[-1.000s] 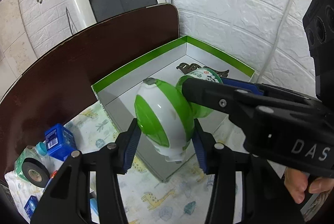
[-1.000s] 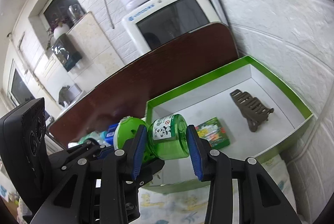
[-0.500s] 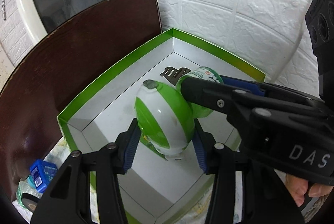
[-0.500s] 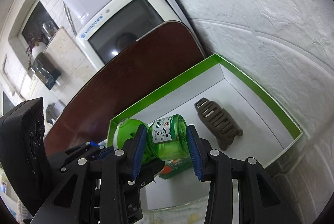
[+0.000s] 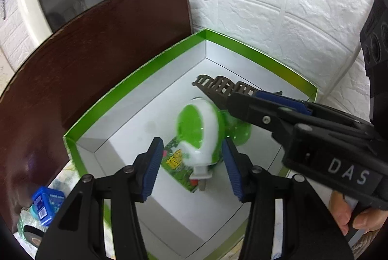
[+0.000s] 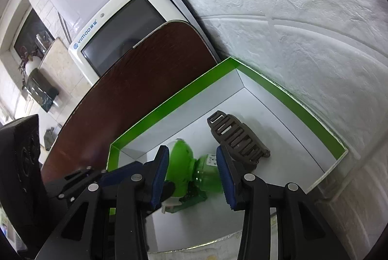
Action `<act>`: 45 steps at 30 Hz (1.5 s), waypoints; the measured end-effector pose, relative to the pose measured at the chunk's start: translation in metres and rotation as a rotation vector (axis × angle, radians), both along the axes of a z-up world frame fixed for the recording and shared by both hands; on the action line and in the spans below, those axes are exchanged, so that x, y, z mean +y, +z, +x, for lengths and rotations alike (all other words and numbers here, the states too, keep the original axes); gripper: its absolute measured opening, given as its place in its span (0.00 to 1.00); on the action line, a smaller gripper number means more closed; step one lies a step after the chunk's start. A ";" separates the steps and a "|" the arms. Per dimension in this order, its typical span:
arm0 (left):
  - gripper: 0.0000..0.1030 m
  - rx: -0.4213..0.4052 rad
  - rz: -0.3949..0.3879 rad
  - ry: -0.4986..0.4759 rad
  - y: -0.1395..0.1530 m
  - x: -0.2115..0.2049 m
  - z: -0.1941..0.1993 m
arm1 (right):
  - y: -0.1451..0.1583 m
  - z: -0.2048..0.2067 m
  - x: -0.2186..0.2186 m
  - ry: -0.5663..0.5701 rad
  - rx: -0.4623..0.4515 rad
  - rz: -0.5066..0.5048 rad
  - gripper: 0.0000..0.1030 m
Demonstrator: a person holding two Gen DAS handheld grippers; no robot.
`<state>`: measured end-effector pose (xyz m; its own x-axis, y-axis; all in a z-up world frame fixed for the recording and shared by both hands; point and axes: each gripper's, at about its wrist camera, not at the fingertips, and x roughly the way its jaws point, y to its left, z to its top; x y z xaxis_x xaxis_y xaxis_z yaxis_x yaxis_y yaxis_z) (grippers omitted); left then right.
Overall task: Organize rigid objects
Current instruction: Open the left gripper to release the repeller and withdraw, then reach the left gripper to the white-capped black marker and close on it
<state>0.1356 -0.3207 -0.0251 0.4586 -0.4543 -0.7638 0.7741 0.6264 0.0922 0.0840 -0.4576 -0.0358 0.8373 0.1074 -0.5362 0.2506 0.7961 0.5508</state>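
Change: repeller [image 5: 201, 129] now blurred, loose in the box [image 5: 135, 80]; earlier both tongs gripped it.
Left tongs [image 5: 191, 163]: just opening, pads clear.
Right tongs [image 6: 192, 174]: parted, pads off the bottle.
Repeller: green-white, on a green packet [image 5: 177, 163].
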 end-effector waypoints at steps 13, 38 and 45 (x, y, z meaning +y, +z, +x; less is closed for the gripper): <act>0.58 -0.039 -0.099 0.311 0.022 0.147 -0.008 | 0.032 -0.003 0.062 0.139 -0.053 -0.038 0.41; 0.71 0.017 -0.119 0.322 -0.025 0.288 -0.010 | -0.012 0.019 0.250 0.554 0.228 -0.202 0.51; 0.64 0.051 -0.014 0.170 -0.045 0.248 0.007 | -0.015 0.022 0.229 0.477 0.268 -0.168 0.51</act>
